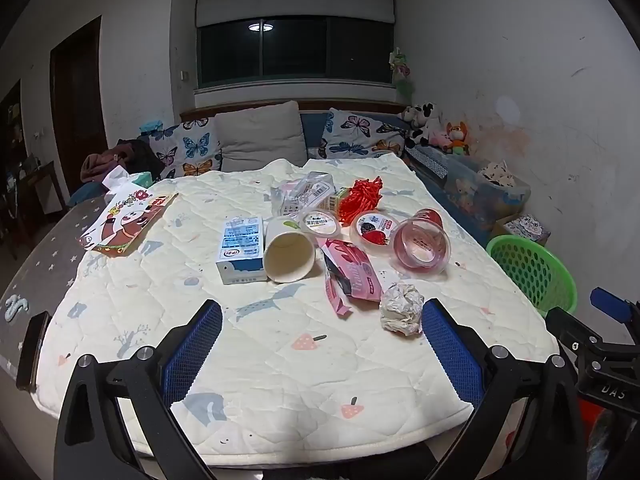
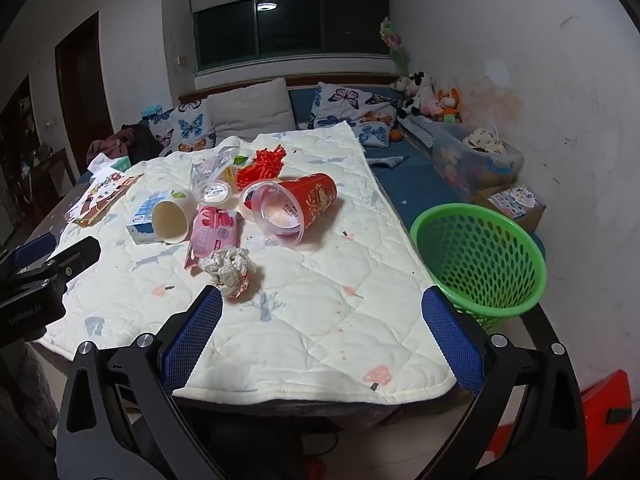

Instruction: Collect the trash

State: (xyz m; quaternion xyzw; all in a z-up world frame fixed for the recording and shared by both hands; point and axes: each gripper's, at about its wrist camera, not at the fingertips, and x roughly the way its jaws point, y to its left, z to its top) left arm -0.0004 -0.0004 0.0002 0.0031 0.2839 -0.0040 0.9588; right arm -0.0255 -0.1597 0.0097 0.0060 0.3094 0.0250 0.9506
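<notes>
Trash lies on a quilted cream mat [image 1: 280, 360] on the table: a crumpled paper ball [image 1: 401, 314] [image 2: 229, 266], a pink wrapper [image 1: 352, 276] [image 2: 212, 232], a tipped paper cup [image 1: 289, 251] [image 2: 171, 220], a milk carton [image 1: 241, 249], a red cup with clear lid [image 1: 422, 244] [image 2: 292, 208], two small tubs [image 1: 320, 222], red netting [image 1: 360, 198]. A green mesh basket [image 2: 480, 258] [image 1: 532, 272] stands right of the mat. My left gripper [image 1: 322, 336] is open and empty above the mat's near part. My right gripper [image 2: 322, 332] is open and empty, near the paper ball.
A colourful flat box [image 1: 128, 220] lies at the mat's left. A dark phone [image 1: 34, 350] lies on the grey cloth at the left edge. Sofa cushions [image 1: 260, 136], plush toys [image 2: 428, 96] and a storage bin [image 2: 476, 160] stand behind. A red object [image 2: 572, 428] is on the floor at right.
</notes>
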